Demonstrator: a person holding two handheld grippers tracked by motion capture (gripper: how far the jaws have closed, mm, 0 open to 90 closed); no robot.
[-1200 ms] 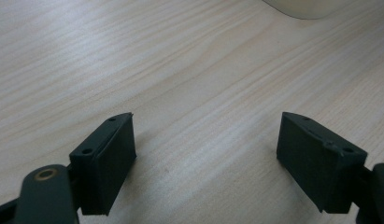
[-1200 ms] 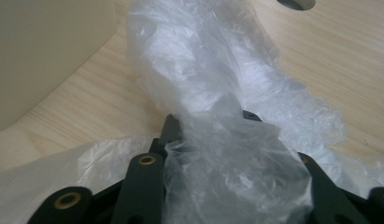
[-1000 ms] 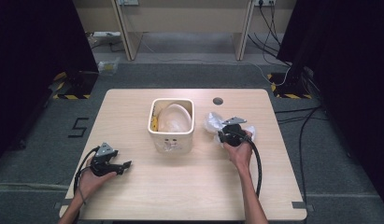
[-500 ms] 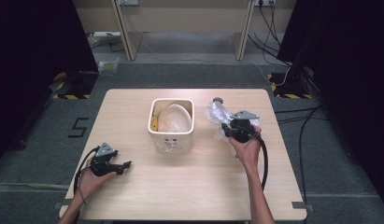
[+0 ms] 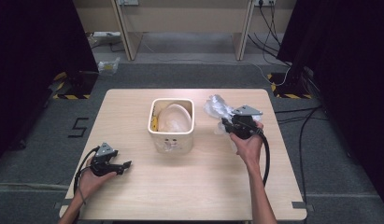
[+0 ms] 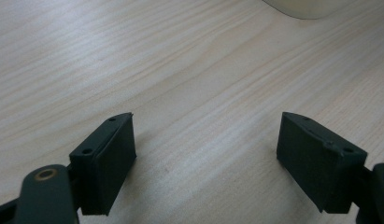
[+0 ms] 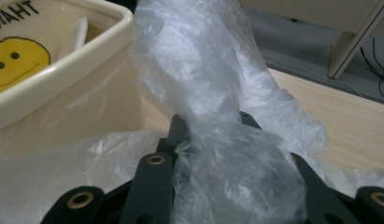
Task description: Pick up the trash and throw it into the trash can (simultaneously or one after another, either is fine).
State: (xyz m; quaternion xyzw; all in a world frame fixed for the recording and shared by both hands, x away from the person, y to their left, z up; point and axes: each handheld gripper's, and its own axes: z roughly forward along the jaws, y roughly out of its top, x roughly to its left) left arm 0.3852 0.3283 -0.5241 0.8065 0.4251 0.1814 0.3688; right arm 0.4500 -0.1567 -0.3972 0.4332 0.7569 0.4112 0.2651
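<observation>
The right gripper [image 5: 225,122] has its jaws clamped on a clear plastic bag [image 7: 213,74] beside the cream bin [image 5: 172,138]; the left gripper [image 5: 125,164] rests jaws apart near the counter's [image 5: 203,186] front-left corner.

Right gripper [image 5: 225,122] with a grey three-cornered plate on top, crumpled clear plastic bag [image 5: 216,109] at its jaws, cream square plastic bin [image 5: 172,122] just beside them, left gripper [image 5: 125,165] low over pale wooden table [image 5: 189,186], well apart.

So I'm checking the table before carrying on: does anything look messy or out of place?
Only the crumpled clear plastic bag, bunched up loosely right of the cream bin and pinched in the right gripper. The bin stands upright; nothing looks spilled. The left gripper sits open over bare table.
</observation>
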